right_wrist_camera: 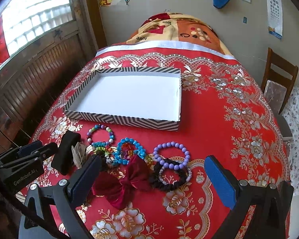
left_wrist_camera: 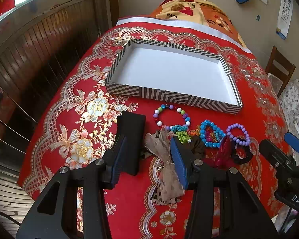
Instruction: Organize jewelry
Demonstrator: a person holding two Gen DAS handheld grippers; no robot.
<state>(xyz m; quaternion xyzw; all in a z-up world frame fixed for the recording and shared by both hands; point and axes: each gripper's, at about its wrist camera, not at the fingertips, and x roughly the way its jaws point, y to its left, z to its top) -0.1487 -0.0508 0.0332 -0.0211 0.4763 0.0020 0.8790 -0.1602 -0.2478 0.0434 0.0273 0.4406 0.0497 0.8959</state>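
Note:
An empty striped box (left_wrist_camera: 209,101) (right_wrist_camera: 129,121) with a white floor lies on the red tablecloth. In front of it lie a multicoloured bead bracelet (left_wrist_camera: 170,108) (right_wrist_camera: 93,129), a blue heart bracelet (left_wrist_camera: 211,132) (right_wrist_camera: 129,141), a purple bead bracelet (left_wrist_camera: 239,133) (right_wrist_camera: 170,145), black scrunchies (left_wrist_camera: 242,155) (right_wrist_camera: 169,176), a dark red bow (right_wrist_camera: 127,181), a beige gauze bow (left_wrist_camera: 165,155) and a black case (left_wrist_camera: 134,139) (right_wrist_camera: 66,151). My left gripper (left_wrist_camera: 147,158) is open above the case and gauze bow. My right gripper (right_wrist_camera: 155,181) is open wide over the red bow and scrunchies.
The red flowered tablecloth (right_wrist_camera: 229,119) covers the table. A blanket heap (right_wrist_camera: 175,29) lies at the far end. A wooden chair (right_wrist_camera: 277,75) stands at the right, a dark wooden wall panel (left_wrist_camera: 29,59) at the left.

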